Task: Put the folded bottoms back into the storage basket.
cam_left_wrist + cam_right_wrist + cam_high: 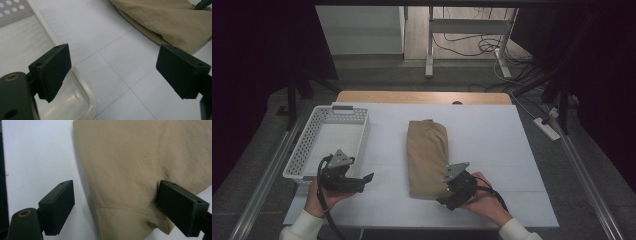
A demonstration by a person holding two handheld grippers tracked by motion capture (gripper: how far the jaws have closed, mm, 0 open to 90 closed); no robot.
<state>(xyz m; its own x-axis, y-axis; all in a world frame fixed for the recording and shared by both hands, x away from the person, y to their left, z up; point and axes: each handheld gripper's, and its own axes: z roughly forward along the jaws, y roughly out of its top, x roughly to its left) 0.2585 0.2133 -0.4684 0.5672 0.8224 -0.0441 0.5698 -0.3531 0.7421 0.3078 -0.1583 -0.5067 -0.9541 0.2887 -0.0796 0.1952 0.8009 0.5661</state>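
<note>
A folded tan cloth (427,157) lies at the centre of the frame, with a white basket (307,150) to its left. The right gripper (451,197), jaws wide, straddles the cloth's near hem without gripping. The left gripper (364,181) waits open and empty beside the basket. Next, probably: close on the hem.

Folded tan garment (427,157) flat on table (512,150)

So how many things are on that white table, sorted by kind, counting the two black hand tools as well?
Folded tan cloth: 1
White basket: 1
Black grippers: 2, the left gripper open beside the basket, the right gripper open around the cloth's near corner
Total: 4
</note>
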